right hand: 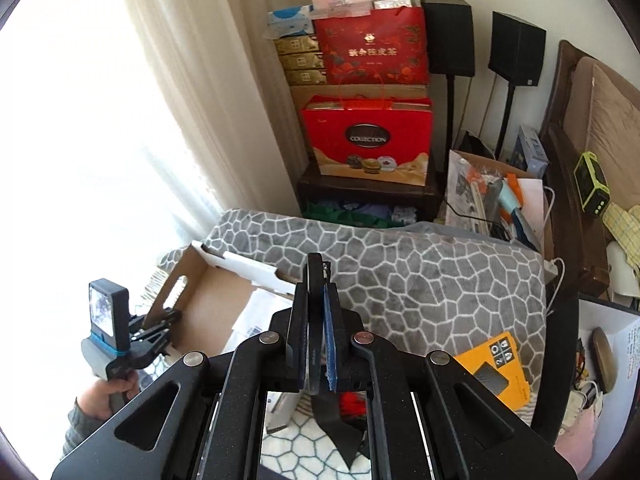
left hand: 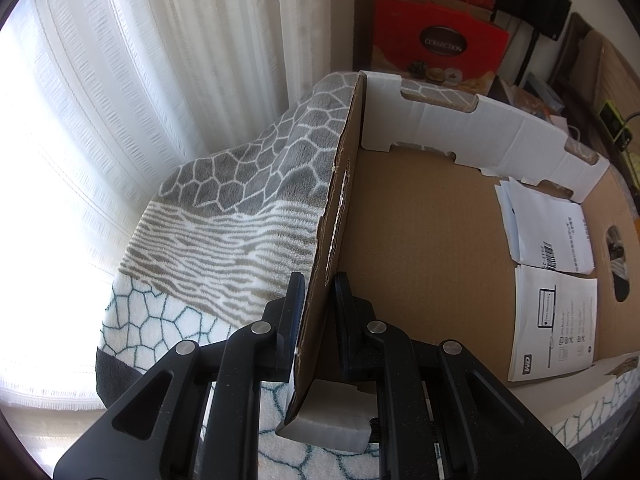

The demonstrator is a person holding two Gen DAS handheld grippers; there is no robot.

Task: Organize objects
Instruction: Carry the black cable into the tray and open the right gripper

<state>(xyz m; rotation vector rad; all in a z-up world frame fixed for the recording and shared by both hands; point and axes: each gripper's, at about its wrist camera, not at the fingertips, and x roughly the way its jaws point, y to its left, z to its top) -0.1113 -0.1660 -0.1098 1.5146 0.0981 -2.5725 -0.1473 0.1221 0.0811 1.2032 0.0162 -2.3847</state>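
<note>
**Two grippers, both clamped**

Left gripper [left hand: 318,316] pinches the side wall of the cardboard box [left hand: 420,248] resting on the patterned blanket [left hand: 240,216]. Right gripper [right hand: 318,320] grips a thin dark object [right hand: 314,312], raised above the blanket's near right.

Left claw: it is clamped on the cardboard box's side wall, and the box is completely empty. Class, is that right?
Not quite. The left claw does clamp the cardboard box wall, but the left wrist view shows paper booklets lying inside.

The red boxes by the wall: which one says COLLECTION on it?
The lower red box, with a dark oval label and pictured sweets. The upper red box above it has gold characters instead.
</note>
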